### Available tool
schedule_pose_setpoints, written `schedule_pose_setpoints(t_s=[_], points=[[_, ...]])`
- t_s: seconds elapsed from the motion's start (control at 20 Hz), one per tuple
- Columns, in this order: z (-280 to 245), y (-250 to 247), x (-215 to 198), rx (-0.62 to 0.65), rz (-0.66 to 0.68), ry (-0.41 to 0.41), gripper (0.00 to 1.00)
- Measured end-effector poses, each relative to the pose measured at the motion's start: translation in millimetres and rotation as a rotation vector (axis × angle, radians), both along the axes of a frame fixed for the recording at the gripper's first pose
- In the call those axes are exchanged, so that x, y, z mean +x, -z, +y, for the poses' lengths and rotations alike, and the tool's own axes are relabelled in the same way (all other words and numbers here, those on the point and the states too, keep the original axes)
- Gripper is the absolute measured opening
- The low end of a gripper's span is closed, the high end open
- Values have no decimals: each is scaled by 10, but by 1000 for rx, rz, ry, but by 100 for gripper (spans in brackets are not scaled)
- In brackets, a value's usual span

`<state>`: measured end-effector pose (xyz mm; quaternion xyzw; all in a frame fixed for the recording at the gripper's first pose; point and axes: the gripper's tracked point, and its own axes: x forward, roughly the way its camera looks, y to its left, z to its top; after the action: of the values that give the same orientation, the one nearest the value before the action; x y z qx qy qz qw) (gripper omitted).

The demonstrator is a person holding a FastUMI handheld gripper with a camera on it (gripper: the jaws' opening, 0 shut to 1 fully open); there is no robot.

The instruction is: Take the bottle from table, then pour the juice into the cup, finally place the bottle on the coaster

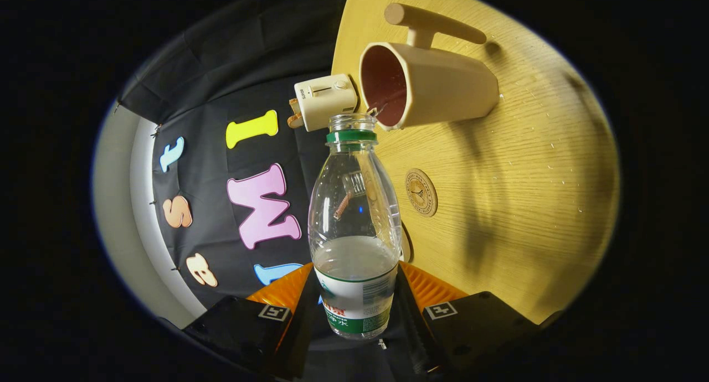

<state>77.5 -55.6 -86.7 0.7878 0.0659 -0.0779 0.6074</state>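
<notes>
While the gripper (354, 310) is tilting the uncapped plastic water bottle (354, 227) toward the cup, the pour is underway.

The fingers are pressing on both sides of the bottle's labelled lower body, closed only as far as its width allows, so the bottle is sitting between them with its open mouth right at the rim of the beige handled cup (426, 83) on the wooden counter (526, 194). Liquid is remaining in the bottle's lower part, and some appears to be lying inside the cup. Taking the bottle looks done; finishing the pour and setting the bottle on the round coaster (421, 192), just beyond the fingers, is left. A small toaster (325, 101) is standing beside the cup.
</notes>
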Motion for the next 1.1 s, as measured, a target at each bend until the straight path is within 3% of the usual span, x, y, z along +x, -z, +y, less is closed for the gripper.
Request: schedule_pose_setpoints(t_s=[1.1], points=[[-70, -91, 10, 76, -19, 31, 73]])
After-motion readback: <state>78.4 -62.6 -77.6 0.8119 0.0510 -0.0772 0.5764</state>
